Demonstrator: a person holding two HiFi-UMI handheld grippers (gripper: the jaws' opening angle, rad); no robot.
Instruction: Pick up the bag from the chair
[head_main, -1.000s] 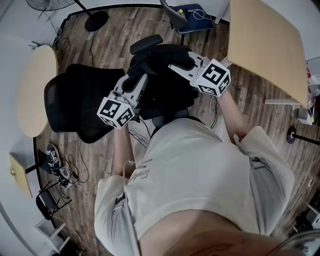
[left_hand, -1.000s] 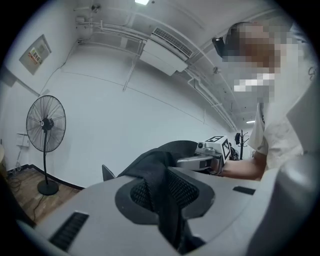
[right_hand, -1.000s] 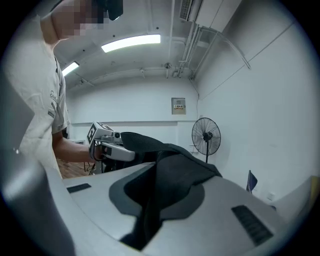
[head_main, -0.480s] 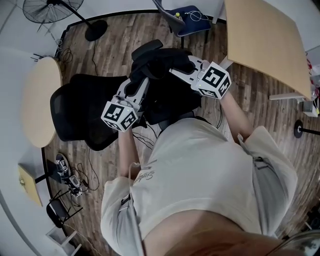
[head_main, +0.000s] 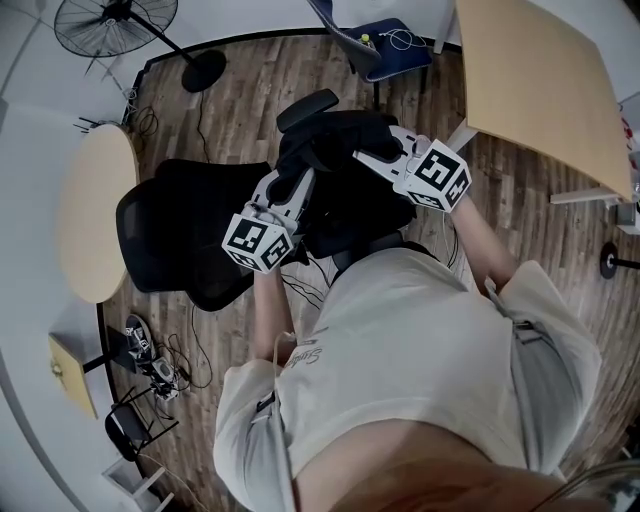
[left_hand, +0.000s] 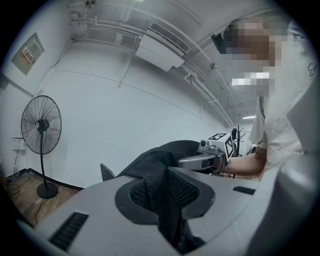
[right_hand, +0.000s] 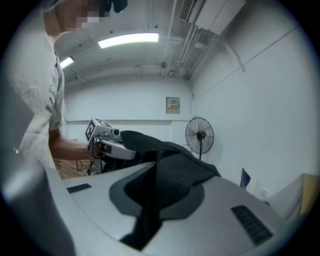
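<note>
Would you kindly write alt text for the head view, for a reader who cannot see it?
Seen from above, a person holds the left gripper and right gripper, both clamped on a black bag at a black chair. Around them are a wood floor, a fan, a round table and a rectangular table.

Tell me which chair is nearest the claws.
The black mesh office chair, beside the black fabric bag; the blue-seated chair and small black chair stand farther off.

Black bag (head_main: 336, 132), black chair (head_main: 165, 225)
</note>
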